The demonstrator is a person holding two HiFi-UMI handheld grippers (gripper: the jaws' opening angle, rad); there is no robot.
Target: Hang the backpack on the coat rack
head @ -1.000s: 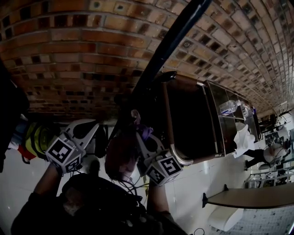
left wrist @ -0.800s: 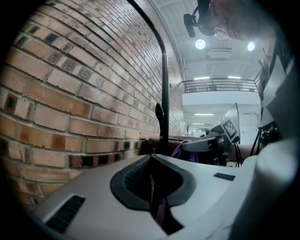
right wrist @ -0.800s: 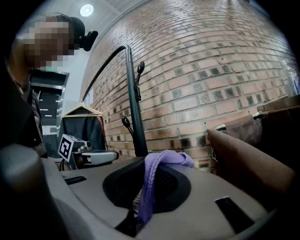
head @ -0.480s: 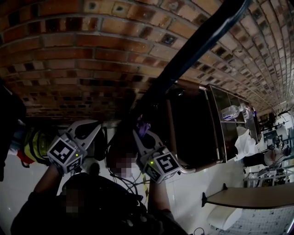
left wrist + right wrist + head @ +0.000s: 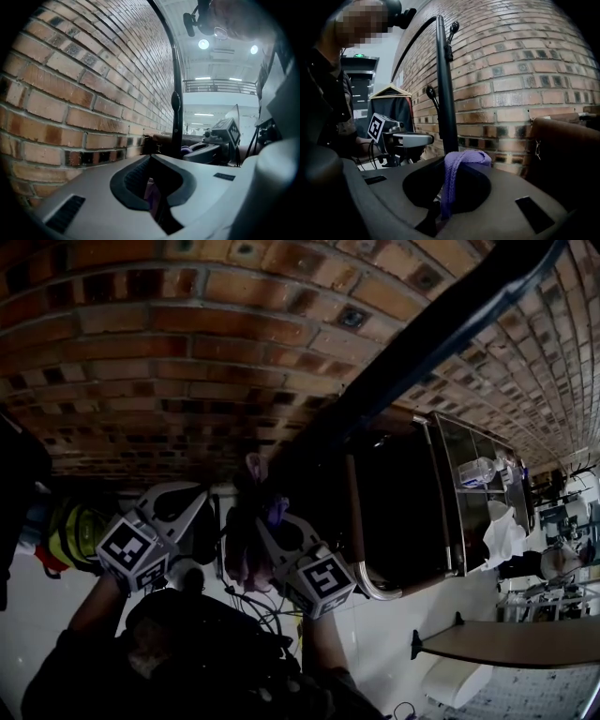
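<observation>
A brick wall (image 5: 169,352) rises behind dark brown furniture (image 5: 394,502); a clear bottle (image 5: 474,468) lies nearby.

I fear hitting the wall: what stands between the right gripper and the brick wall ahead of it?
The coat rack's black pole stands there in the right gripper view, beyond the purple strap that the right gripper clamps; brick wall behind.

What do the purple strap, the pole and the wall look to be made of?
Strap: woven fabric webbing with a matte finish. A braided weave shows and it folds limply.
Pole: probably painted metal. It is smooth and black with a faint sheen.
Wall: brick, rough and matte, with mortar joints between the courses.
</observation>
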